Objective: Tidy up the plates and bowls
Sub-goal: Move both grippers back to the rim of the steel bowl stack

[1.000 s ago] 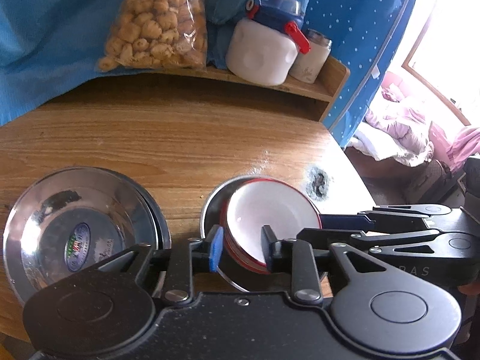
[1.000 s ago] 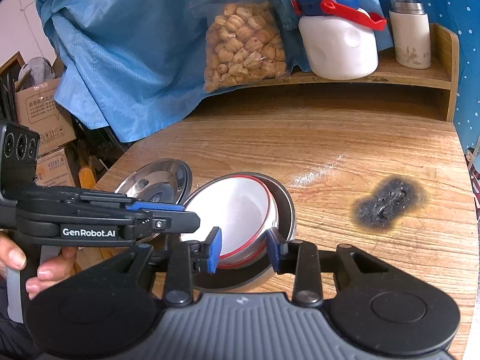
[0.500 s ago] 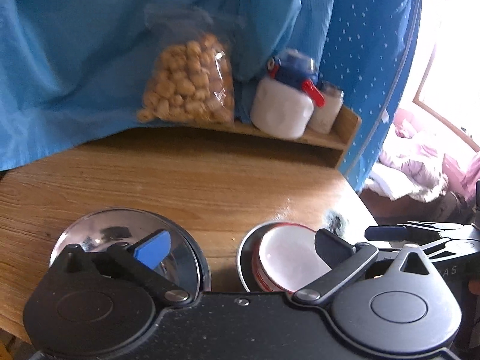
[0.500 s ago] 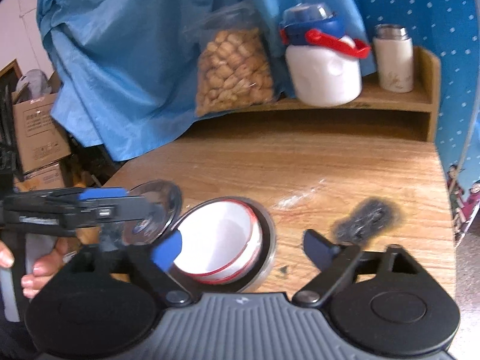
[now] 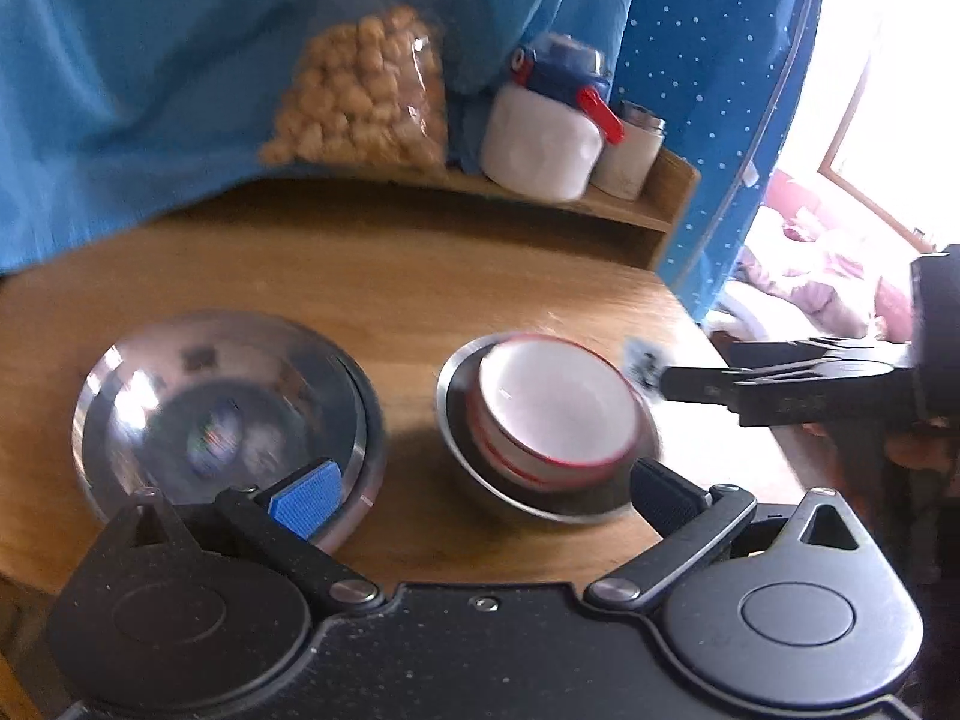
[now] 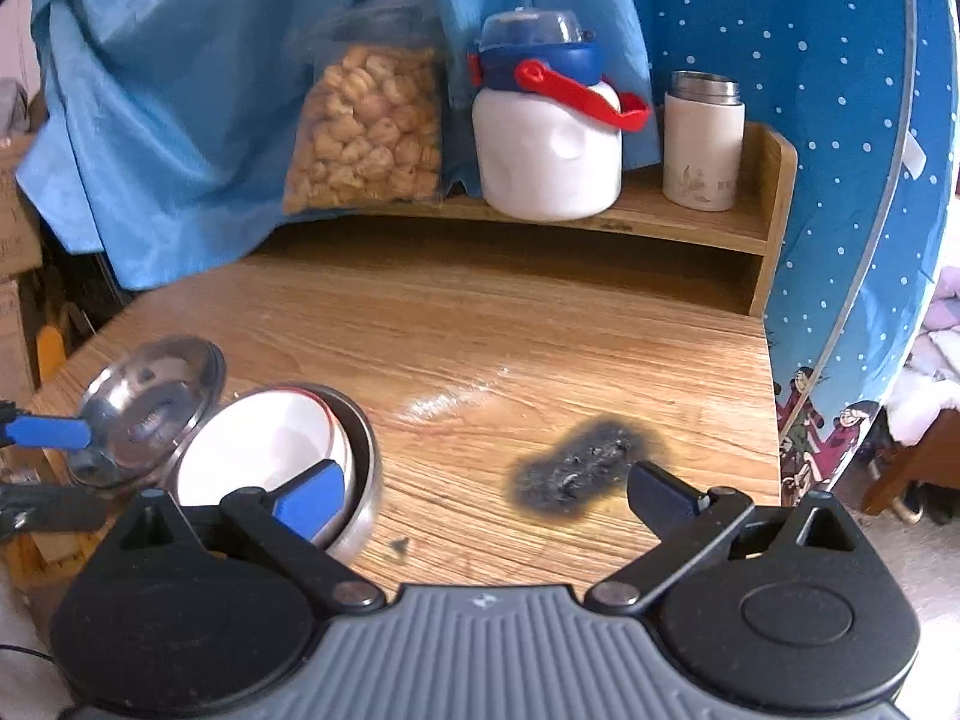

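Both your left gripper [image 5: 480, 489] and right gripper [image 6: 483, 489] stand released, though the right's jaws are widening; the white bowl [image 5: 555, 399] at 12 o'clock sits tilted and may slide.

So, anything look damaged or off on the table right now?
Yes: a black scorch mark mars the table right of the nested bowls, and the white bowl sits tilted in its steel bowl.

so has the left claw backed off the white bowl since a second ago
Yes. The left claw now stands open, pulled back toward the table's near edge, clear of the white bowl.
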The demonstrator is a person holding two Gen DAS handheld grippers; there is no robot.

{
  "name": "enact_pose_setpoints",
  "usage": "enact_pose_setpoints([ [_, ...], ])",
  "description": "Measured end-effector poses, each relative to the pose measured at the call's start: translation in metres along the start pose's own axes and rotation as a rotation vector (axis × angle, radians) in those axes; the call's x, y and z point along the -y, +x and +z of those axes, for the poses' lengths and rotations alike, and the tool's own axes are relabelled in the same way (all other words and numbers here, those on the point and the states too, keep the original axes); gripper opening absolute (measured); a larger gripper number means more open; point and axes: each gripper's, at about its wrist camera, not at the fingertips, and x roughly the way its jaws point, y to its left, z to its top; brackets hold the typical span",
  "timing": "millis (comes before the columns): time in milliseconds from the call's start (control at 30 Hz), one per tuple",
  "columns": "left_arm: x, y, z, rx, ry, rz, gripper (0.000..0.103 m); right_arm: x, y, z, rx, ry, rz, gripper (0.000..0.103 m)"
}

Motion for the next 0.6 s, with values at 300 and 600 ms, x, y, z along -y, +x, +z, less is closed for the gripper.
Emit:
enact_pose_setpoints([
  [300, 0.009, 0.024, -0.014, 0.012, 0.018, 0.009, 0.102, -0.007, 0.009, -0.003, -0.033, -0.052, 0.004, 0.103],
  [600, -0.01, 0.03, -0.035, 0.091, -0.243, 0.017, 0.102, -0.02, 0.019, -0.001, -0.03, -0.106, -0.066, 0.103],
])
